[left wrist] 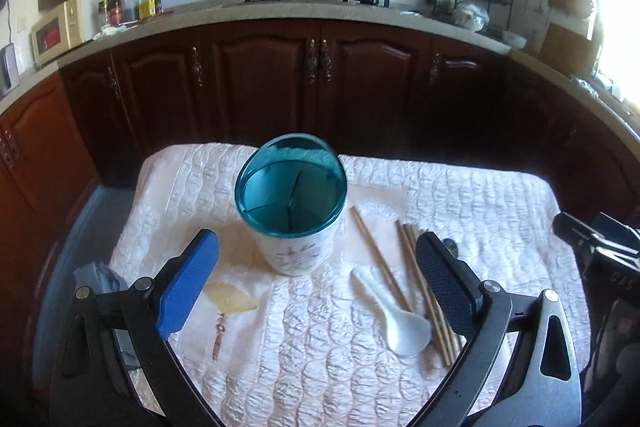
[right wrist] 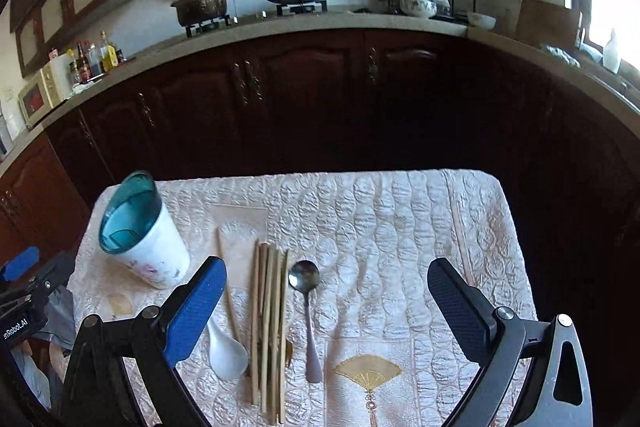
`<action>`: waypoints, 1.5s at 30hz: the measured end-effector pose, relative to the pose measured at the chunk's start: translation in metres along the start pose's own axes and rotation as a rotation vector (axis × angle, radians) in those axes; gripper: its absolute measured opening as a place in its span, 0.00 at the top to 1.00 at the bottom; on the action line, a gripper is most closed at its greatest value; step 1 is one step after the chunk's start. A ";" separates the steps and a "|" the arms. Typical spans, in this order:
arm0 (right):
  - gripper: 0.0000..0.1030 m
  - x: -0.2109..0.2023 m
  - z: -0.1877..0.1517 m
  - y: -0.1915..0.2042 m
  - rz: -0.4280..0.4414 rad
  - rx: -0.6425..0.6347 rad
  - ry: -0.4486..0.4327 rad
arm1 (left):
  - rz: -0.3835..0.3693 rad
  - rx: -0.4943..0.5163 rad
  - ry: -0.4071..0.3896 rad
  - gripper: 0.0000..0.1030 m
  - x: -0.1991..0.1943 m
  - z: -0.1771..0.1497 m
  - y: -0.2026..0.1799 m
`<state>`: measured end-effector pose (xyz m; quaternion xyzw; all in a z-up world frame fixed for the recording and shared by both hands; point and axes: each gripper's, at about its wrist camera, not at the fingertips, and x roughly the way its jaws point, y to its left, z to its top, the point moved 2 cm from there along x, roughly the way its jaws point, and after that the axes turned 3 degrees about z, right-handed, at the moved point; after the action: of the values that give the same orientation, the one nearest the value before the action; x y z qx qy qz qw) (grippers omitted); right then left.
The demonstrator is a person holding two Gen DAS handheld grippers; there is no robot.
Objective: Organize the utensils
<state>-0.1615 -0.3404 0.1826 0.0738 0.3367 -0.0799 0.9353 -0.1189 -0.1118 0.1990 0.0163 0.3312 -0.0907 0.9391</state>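
A kitchen with dark wood cupboards and a table under a white quilted cloth (right wrist: 400, 227)

A white holder cup with a blue-green rim (left wrist: 291, 203) stands upright near the far left corner of the table. A white plastic spoon (right wrist: 225, 351), one loose wooden chopstick (right wrist: 228, 291), a bunch of wooden chopsticks (right wrist: 270, 327) and a shiny metal spoon (right wrist: 307, 303) lie side by side near the front edge. The left gripper (left wrist: 318, 291) and the right gripper (right wrist: 326, 311) are both wide apart and hold nothing
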 end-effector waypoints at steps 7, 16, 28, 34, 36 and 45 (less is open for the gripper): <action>0.02 -0.010 0.003 0.010 0.008 -0.009 -0.014 | 0.001 0.005 -0.015 0.03 -0.005 -0.002 -0.011; 0.02 -0.011 0.003 0.014 0.001 -0.023 -0.014 | 0.008 0.006 -0.030 0.03 -0.006 -0.005 -0.017; 0.02 -0.007 0.000 0.016 0.002 -0.041 -0.006 | 0.011 0.011 -0.025 0.03 -0.003 -0.008 -0.020; 0.02 -0.004 -0.001 0.017 -0.005 -0.052 0.000 | 0.017 0.010 -0.022 0.03 -0.002 -0.009 -0.020; 0.02 -0.003 -0.001 0.016 -0.003 -0.051 0.002 | 0.017 0.010 -0.019 0.03 -0.001 -0.009 -0.020; 0.02 0.002 -0.004 0.016 -0.003 -0.052 0.014 | 0.028 0.017 -0.014 0.03 0.003 -0.012 -0.021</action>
<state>-0.1591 -0.3244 0.1791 0.0497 0.3455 -0.0720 0.9343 -0.1282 -0.1316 0.1883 0.0283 0.3234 -0.0803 0.9424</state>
